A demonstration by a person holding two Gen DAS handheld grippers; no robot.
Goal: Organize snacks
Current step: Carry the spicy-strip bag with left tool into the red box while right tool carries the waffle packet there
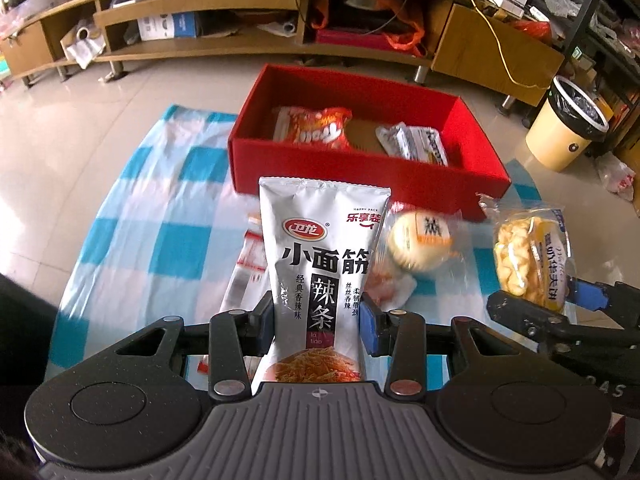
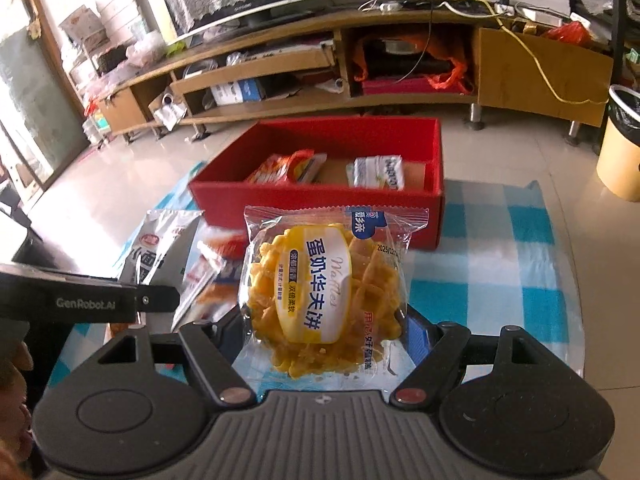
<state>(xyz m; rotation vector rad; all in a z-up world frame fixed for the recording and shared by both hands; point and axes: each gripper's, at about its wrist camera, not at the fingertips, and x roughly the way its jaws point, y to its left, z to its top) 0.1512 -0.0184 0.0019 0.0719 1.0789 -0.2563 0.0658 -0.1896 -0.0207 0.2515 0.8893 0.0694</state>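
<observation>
Two snack packs already lie in the red box (image 1: pixel 360 168), and I am carrying two more: my left tongs (image 1: pixel 318 320) are squeezed on the silver spicy-strip bag (image 1: pixel 320 264), my right tongs (image 2: pixel 324 332) on the yellow waffle pack (image 2: pixel 324 284). More snacks wait on the checked cloth (image 1: pixel 160 200). Only the left view clearly shows the round bun pack (image 1: pixel 422 240).

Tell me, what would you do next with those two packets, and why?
Probably carry both forward over the red box and lower them in. The left gripper holds the silver packet, the right gripper holds the waffle packet, and the box, already holding two snacks, has bare floor between them.
</observation>
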